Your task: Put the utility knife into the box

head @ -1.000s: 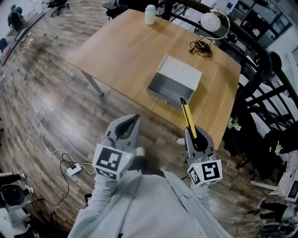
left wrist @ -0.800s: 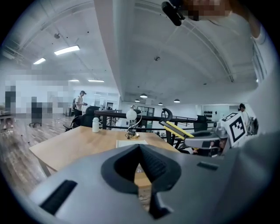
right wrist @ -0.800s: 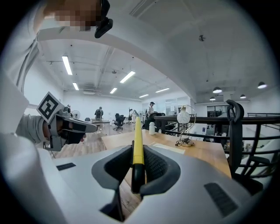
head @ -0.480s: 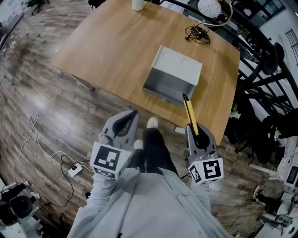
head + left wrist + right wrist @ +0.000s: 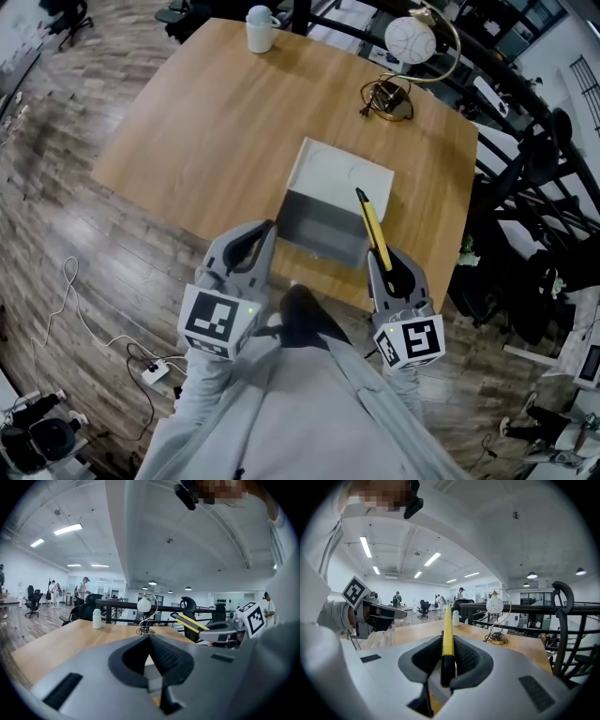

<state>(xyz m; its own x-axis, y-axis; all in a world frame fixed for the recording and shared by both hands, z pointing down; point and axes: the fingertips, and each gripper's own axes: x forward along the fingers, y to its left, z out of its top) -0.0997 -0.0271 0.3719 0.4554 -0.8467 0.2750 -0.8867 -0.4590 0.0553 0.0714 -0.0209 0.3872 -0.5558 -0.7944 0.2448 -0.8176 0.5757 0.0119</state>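
A white and grey open box (image 5: 330, 200) sits on the wooden table (image 5: 216, 122) near its front edge. My right gripper (image 5: 382, 260) is shut on the yellow and black utility knife (image 5: 373, 228). The knife points forward, and its tip hangs over the box's right rim. In the right gripper view the knife (image 5: 447, 634) stands clamped between the jaws. My left gripper (image 5: 268, 230) hovers at the table's front edge, left of the box, shut with nothing in it. In the left gripper view the knife (image 5: 194, 625) shows to the right.
A white bottle (image 5: 260, 28) stands at the table's far left corner. A globe lamp (image 5: 410, 39) and its coiled wire base (image 5: 384, 94) are at the far right. Black railings (image 5: 525, 178) run along the right side. A cable and adapter (image 5: 155, 370) lie on the floor at left.
The person has stepped up to the table, so the box now lies just ahead of both grippers. The knife tip has come over the box's right rim. Both grippers keep their hold and pose.
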